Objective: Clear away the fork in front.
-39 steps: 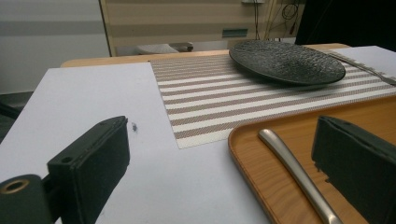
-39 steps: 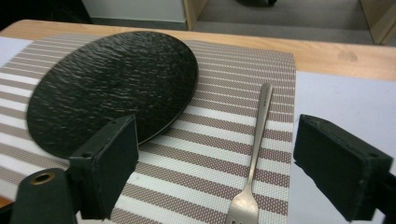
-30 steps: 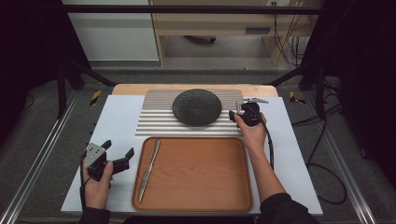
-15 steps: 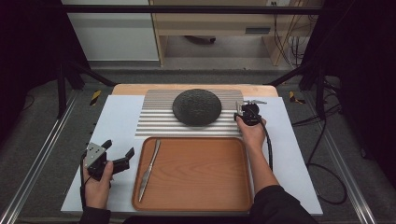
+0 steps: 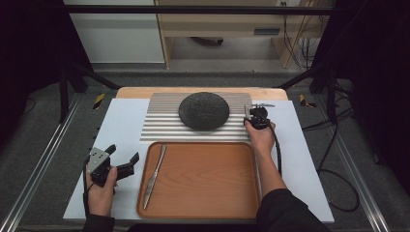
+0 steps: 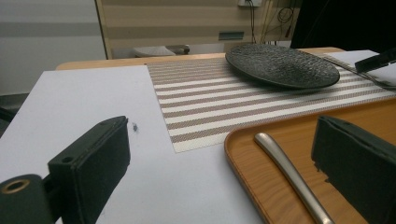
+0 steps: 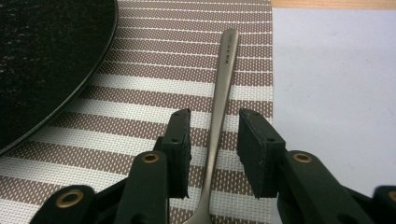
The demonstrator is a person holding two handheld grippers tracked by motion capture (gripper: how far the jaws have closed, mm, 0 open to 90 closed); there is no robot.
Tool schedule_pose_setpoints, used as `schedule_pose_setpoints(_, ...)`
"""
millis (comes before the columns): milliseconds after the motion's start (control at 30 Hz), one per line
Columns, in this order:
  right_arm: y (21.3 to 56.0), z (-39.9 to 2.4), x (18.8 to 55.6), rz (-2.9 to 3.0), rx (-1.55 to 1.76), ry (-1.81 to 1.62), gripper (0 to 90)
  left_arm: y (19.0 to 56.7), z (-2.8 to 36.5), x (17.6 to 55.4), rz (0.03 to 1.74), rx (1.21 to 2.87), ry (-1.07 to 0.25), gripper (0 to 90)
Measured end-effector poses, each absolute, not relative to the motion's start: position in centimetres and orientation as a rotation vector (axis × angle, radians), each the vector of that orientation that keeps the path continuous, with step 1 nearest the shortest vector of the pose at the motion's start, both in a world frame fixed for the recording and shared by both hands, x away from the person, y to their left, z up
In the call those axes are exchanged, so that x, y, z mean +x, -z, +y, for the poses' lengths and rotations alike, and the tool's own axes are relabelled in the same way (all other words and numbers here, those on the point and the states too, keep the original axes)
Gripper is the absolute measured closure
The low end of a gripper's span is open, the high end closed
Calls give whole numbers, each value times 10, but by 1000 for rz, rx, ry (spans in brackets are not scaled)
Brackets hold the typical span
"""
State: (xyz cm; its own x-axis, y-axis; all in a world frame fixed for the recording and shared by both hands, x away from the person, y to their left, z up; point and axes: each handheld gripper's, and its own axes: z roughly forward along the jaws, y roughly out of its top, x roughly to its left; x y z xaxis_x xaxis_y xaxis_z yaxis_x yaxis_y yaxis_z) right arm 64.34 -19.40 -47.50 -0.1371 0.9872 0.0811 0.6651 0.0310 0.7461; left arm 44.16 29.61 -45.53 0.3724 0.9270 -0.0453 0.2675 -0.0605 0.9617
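At near left, the left gripper (image 5: 122,159) hovers spread wide beside the tray (image 5: 203,212), which holds a knife (image 5: 154,169). Far right, the right gripper (image 7: 214,154), jaws just closing, straddles a fork handle (image 7: 223,84) on the striped mat (image 5: 159,128), pads not yet pinching, just right of the black plate (image 5: 204,110).

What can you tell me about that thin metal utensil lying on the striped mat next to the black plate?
The utensil is a slim piece of matte silver cutlery, probably a fork; its head is hidden. Its handle has small stamped lettering near the rounded end. It lies flat on the striped placemat, just right of the black plate, apart from it. The right gripper straddles the handle; its jaws have just been closing, with small gaps left either side.
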Motion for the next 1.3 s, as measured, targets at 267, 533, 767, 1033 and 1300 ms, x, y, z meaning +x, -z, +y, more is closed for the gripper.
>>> schedule_pose_setpoints(267, 479, -192, 644, 1851, 1668, -888, 692, 456, 296, 442, 1103, 1573, -779, 45)
schedule_pose_setpoints(533, 480, -189, 645, 1837, 1650, -868, 738, 456, 296, 442, 1103, 1574, -779, 46)
schedule_pose_setpoints(767, 481, -185, 645, 1834, 1629, -835, 768, 456, 295, 442, 1106, 1579, -771, 46)
schedule_pose_setpoints(1033, 480, -184, 644, 1838, 1628, -823, 826, 456, 296, 442, 1112, 1581, -773, 48)
schedule_pose_setpoints(1300, 479, -187, 644, 1847, 1641, -848, 834, 456, 296, 442, 1116, 1576, -773, 48)
